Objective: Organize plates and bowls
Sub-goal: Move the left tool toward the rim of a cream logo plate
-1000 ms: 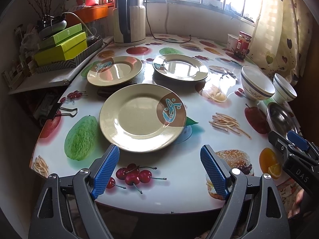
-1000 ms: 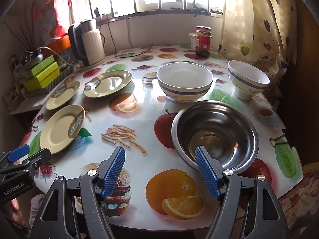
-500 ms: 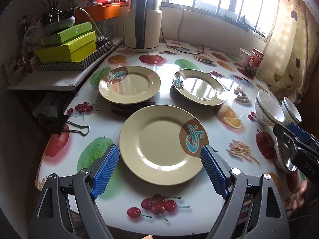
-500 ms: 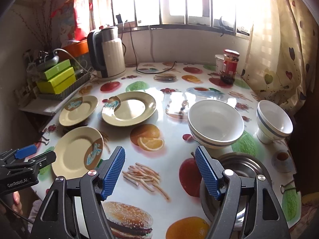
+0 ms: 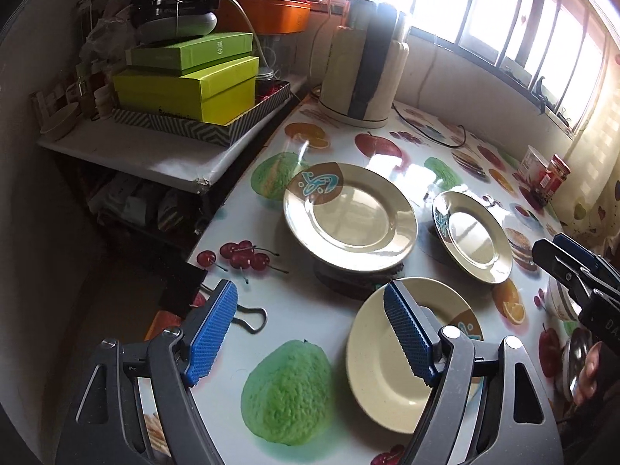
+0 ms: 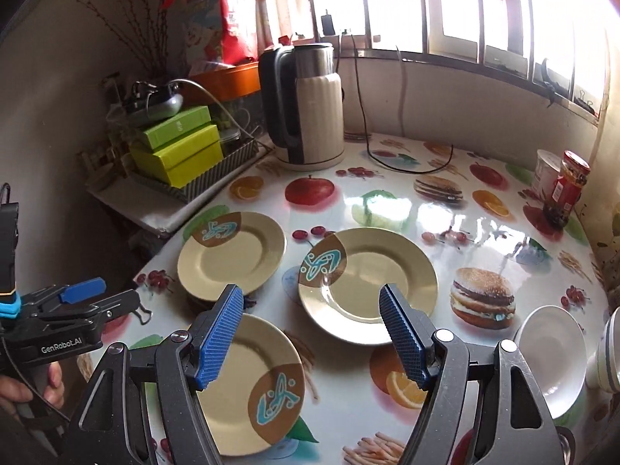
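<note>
Left wrist: three plates [image 5: 350, 217], unheld

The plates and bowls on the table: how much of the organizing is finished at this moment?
Nothing looks stacked yet. Three plates lie apart: the near plate, the left plate and the middle plate. The white bowl sits separately. The left gripper and right gripper are open and empty. All gathering remains.
</note>
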`<state>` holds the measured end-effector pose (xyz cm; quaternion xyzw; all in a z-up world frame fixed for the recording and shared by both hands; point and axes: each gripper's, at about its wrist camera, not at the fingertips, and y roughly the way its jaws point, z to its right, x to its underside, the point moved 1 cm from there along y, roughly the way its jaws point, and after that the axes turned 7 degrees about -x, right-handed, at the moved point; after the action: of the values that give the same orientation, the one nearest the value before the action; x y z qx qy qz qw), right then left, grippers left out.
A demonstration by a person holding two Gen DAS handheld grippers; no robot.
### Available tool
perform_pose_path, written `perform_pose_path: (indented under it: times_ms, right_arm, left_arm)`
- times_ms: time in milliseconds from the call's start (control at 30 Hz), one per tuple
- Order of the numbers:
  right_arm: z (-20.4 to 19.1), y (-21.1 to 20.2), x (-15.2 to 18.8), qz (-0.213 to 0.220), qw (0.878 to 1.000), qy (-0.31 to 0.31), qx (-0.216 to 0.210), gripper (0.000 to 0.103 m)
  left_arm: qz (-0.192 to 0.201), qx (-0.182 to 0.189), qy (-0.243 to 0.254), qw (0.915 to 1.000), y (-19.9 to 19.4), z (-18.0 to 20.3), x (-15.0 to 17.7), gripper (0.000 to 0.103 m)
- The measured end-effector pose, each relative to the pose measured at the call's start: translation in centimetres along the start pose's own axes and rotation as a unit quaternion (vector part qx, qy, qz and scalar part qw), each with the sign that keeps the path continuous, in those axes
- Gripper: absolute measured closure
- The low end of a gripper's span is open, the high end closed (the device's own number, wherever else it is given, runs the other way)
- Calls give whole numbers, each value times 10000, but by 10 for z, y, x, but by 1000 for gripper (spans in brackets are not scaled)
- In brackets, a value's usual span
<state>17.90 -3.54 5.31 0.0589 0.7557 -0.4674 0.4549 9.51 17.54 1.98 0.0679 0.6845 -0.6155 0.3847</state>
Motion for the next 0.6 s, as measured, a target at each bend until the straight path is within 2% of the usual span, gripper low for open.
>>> perform_pose_path:
  times_ms: [300,500,600]
  right_arm:
    - [-8,61,-27,-344,9992,-23,-218,29]
    - [-7,100,-34,-665,9972,-16,-340,30]
    - [-7,114,-36,-764,9963,15,-385,31]
  left_arm:
    - [-240,168,-298,9991,35,-17,-24,31]
    - [-478,232,-239,9983,61,-16,-33,42]
    - [-556,190,-300,9978,74,-17,-38,43]
